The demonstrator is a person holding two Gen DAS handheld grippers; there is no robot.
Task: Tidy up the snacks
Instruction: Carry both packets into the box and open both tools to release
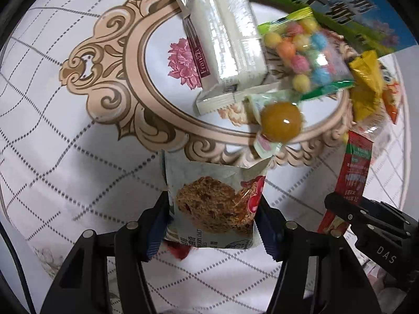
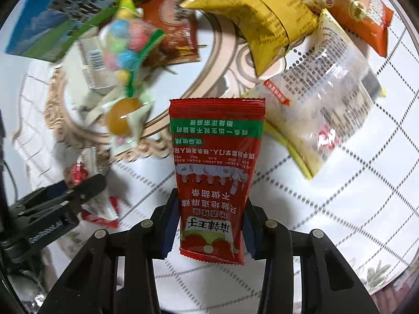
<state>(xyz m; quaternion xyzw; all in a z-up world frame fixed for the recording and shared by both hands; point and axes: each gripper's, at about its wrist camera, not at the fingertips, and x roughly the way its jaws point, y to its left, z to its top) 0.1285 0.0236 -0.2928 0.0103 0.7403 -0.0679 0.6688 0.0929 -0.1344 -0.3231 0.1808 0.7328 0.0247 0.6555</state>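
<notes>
The left hand-held gripper (image 1: 212, 225) clamps an oat cookie packet (image 1: 214, 206) between its blue pads, holding it above the white counter (image 1: 52, 144) with its dotted grid pattern. Beside it, the right hand-held gripper (image 2: 210, 225) grips a red spicy snack sachet (image 2: 214, 172) upright by its lower half. Beyond both lies the scattered pile: a white wafer pack (image 1: 225, 44), a bag of coloured candy balls (image 1: 303, 52), an amber lollipop (image 1: 281, 121), a yellow foil packet (image 2: 259, 18), an orange panda-print bag (image 2: 351, 7) and a clear rice-cracker pack (image 2: 324, 110). A blue-and-green carton (image 2: 49, 18) stands behind them.
</notes>
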